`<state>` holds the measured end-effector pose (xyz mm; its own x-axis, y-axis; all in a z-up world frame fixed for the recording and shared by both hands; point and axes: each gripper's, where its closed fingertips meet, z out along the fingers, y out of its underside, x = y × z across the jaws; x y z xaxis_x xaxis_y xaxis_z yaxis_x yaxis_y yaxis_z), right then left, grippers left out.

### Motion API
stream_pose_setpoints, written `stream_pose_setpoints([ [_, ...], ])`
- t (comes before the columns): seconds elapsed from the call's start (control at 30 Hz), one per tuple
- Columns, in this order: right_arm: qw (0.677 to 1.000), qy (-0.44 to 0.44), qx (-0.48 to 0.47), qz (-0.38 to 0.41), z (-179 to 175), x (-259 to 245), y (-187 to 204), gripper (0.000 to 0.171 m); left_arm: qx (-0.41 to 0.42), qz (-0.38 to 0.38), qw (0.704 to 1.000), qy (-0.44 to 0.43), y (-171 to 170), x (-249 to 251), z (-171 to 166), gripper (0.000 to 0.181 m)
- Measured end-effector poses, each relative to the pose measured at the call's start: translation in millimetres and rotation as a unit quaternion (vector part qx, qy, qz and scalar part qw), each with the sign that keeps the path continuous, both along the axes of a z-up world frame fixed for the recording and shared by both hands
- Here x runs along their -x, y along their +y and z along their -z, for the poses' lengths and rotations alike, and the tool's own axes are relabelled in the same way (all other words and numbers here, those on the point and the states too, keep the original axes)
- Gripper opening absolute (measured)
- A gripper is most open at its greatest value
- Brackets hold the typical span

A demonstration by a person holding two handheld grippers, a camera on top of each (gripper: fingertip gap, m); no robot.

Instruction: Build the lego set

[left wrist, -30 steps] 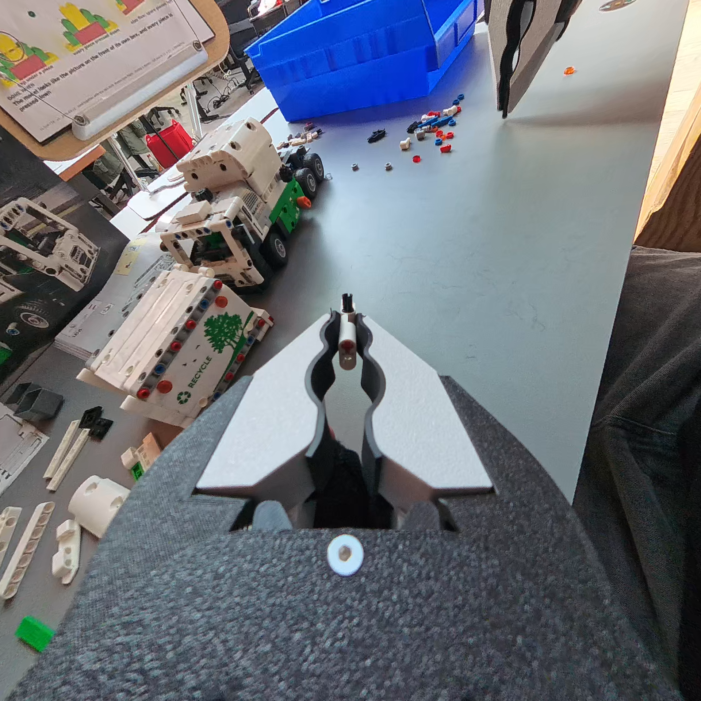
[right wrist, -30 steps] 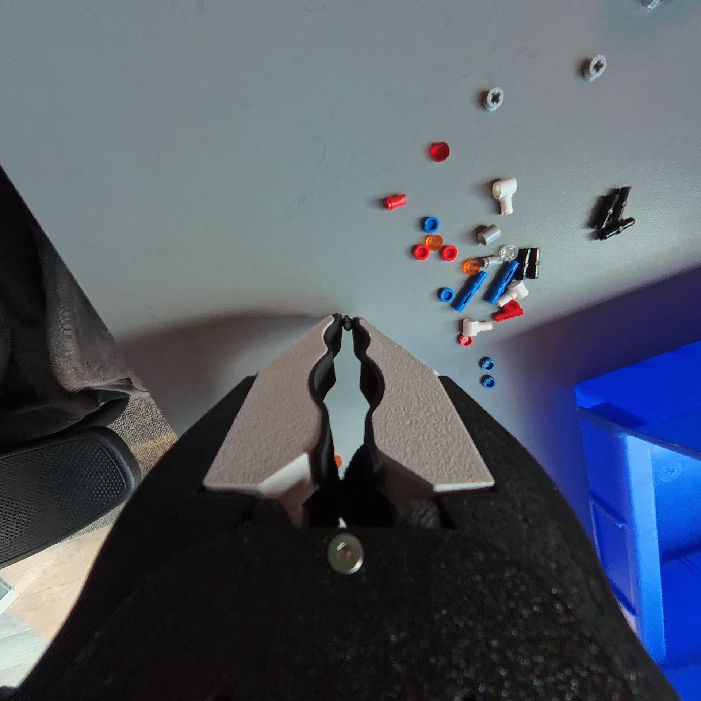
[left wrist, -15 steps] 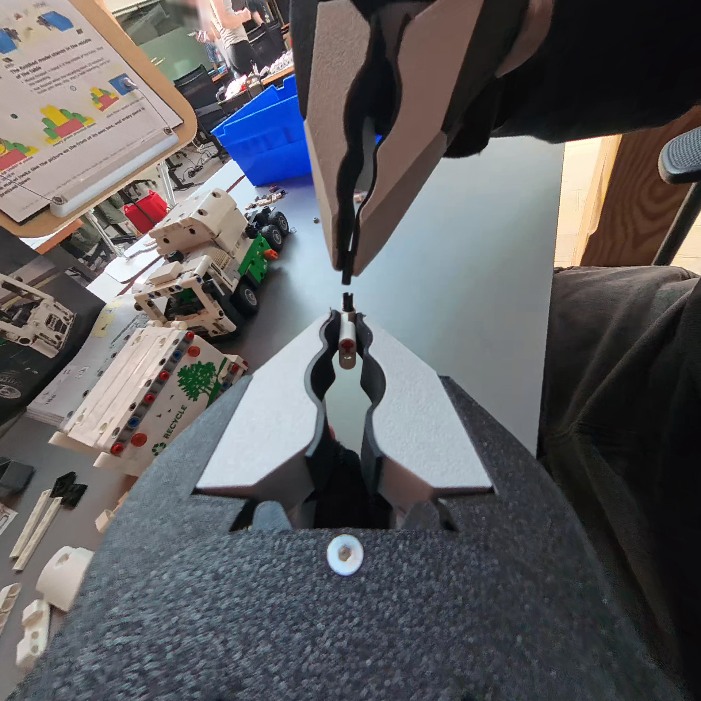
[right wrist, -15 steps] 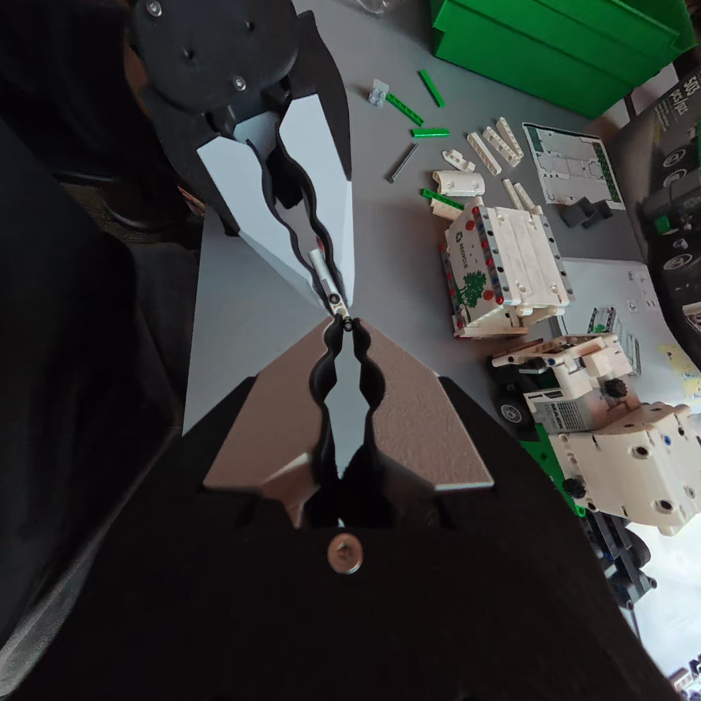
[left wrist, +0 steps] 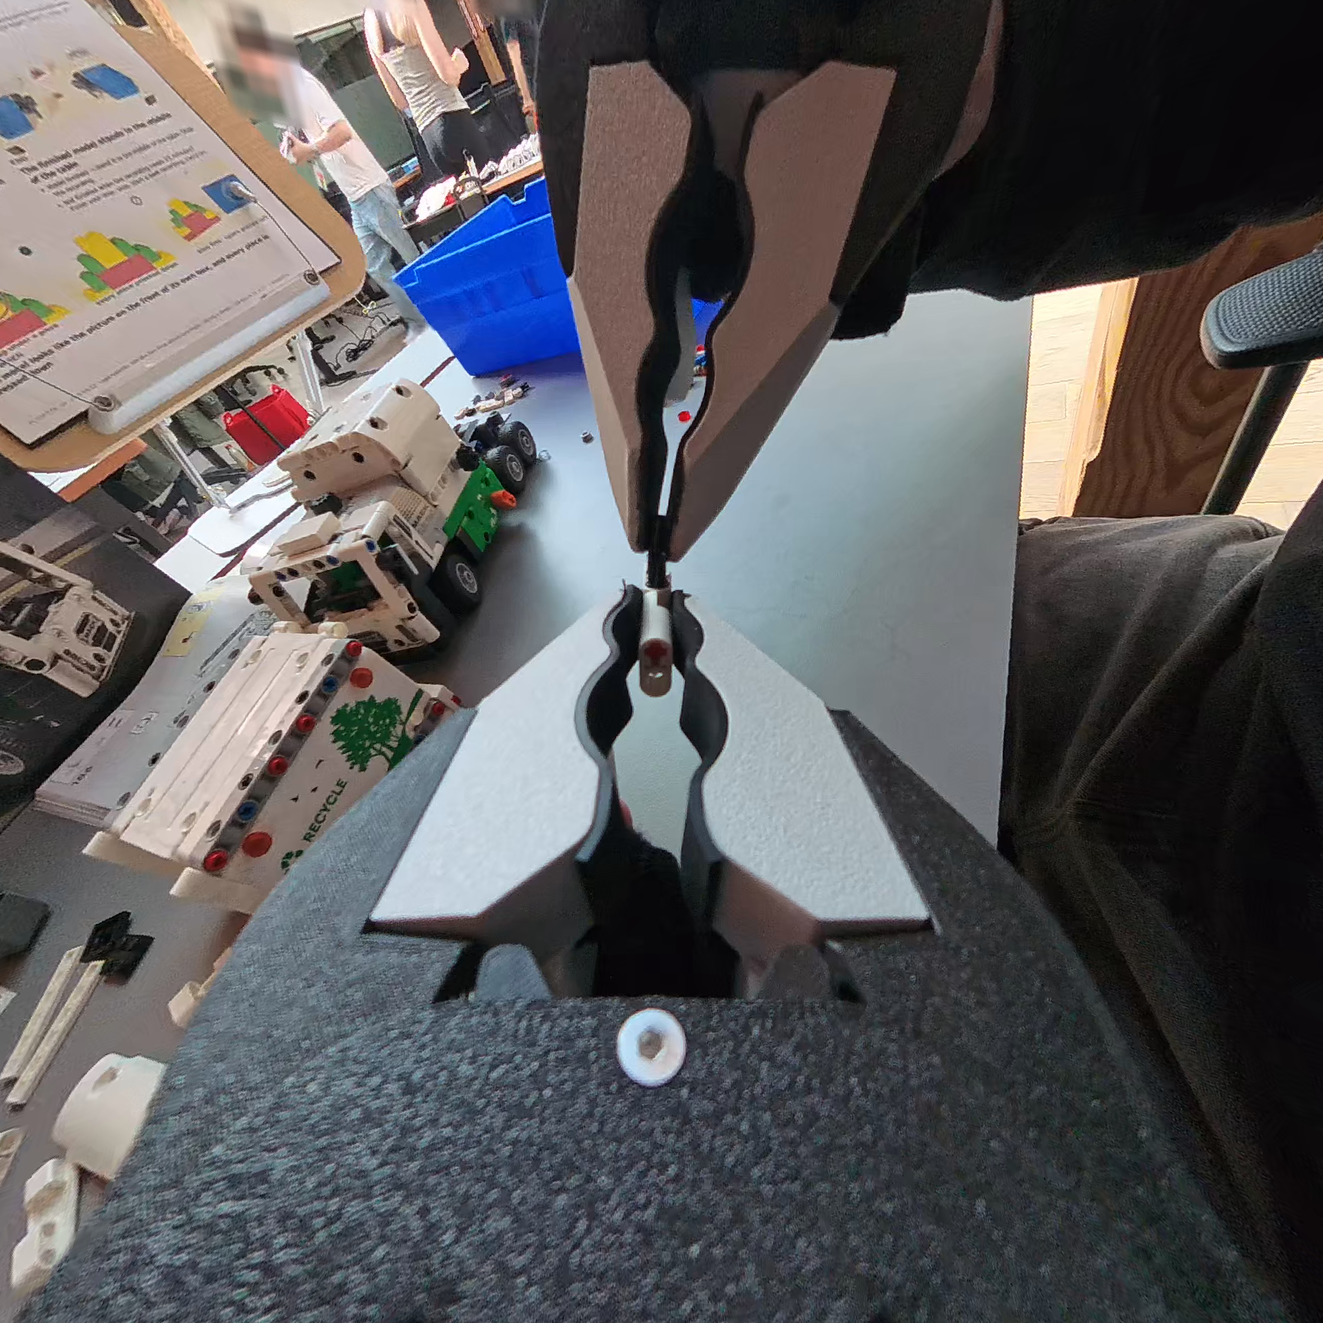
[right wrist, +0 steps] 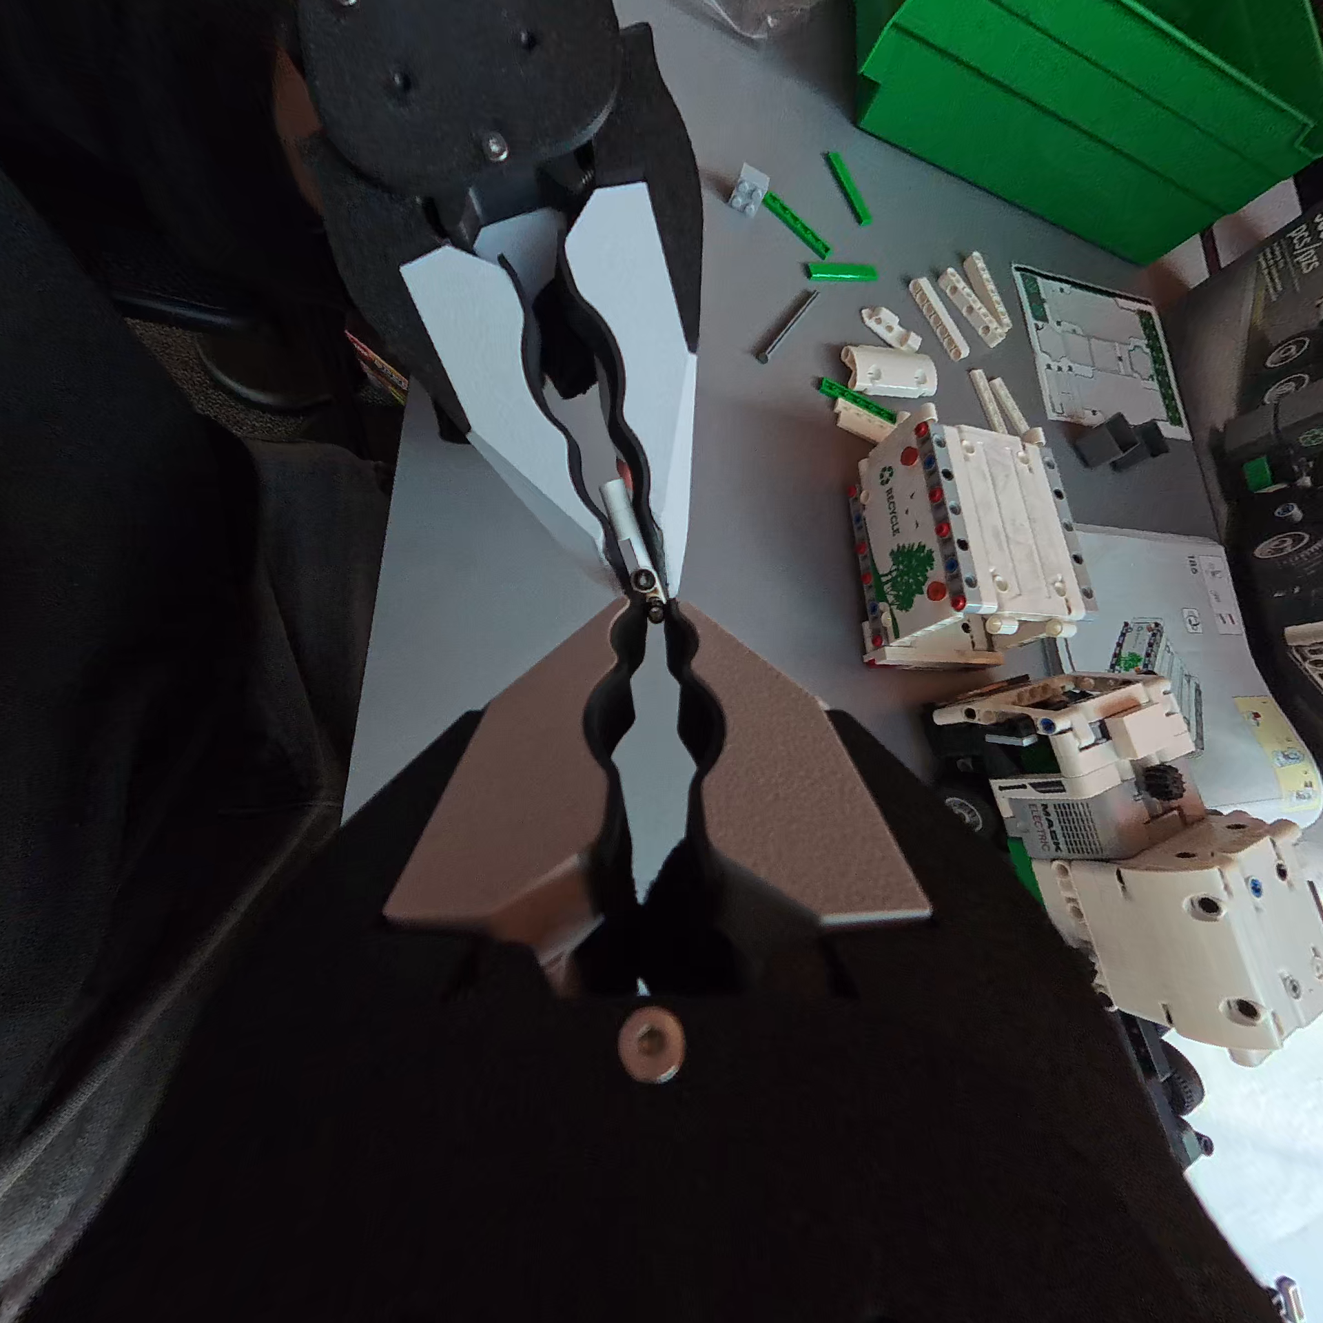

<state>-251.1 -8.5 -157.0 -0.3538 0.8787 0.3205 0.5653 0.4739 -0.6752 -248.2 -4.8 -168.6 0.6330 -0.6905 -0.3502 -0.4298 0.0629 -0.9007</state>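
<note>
Blue bin (left wrist: 494,286), contents hidden, green bins (right wrist: 1074,93)

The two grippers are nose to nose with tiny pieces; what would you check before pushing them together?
1. Left gripper shut on the white connector: ok.
2. Right gripper shut on the black pin: ok.
3. Pin lined up with the connector's end: ok in the left wrist view, slightly angled in the right wrist view.
4. Pin seated in the connector: cannot tell; it touches the end, depth hidden.
5. Free space around the tips, truck and recycle box well aside: ok.
</note>
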Motion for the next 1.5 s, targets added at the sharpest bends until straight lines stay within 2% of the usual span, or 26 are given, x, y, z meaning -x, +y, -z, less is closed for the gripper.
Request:
stream_pose_setpoints([
  [0.37, 0.998, 0.040, 0.046, 0.006, -4.3, 2.6, -1.9, 0.003, -0.014, -0.008, 1.000, 0.001, -1.8, 2.5, -5.4, 0.005],
  [0.7, 0.997, 0.029, 0.073, -0.010, -0.6, -5.4, -9.8, 0.003, -0.029, 0.019, 0.999, 0.029, -9.7, -6.4, -2.2, 0.005],
  [0.93, 0.994, 0.034, 0.101, -0.022, -0.2, -10.9, -15.4, 0.003, 0.002, 0.050, 0.999, -0.007, -16.1, -11.9, -4.2, 0.005],
  [1.07, 0.991, 0.034, 0.127, -0.022, 4.2, -12.0, -15.5, 0.003, 0.003, 0.052, 0.999, 0.006, -16.5, -13.5, -0.7, 0.005],
  [1.2, 0.958, 0.072, 0.277, -0.038, -6.4, -13.8, -17.2, 0.003, 0.012, 0.070, 0.997, -0.037, -17.7, -16.0, -10.1, 0.005],
  [1.27, 0.949, 0.080, 0.303, -0.028, 0.5, -10.9, -13.4, 0.003, 0.032, 0.060, 0.997, -0.038, -14.2, -13.3, -4.1, 0.005],
  [1.37, 0.896, 0.105, 0.430, -0.019, -10.8, -7.7, -7.9, 0.003, 0.090, 0.080, 0.985, -0.120, -10.6, -11.1, -14.0, 0.005],
  [1.4, 0.891, 0.103, 0.443, -0.016, -10.1, -6.5, -5.3, 0.003, 0.113, 0.085, 0.981, -0.136, -8.5, -10.1, -14.0, 0.005],
  [1.5, 0.899, 0.103, 0.425, -0.016, -9.6, -3.7, -0.5, 0.003, 0.155, 0.092, 0.970, -0.165, -4.2, -7.8, -13.6, 0.005],
])
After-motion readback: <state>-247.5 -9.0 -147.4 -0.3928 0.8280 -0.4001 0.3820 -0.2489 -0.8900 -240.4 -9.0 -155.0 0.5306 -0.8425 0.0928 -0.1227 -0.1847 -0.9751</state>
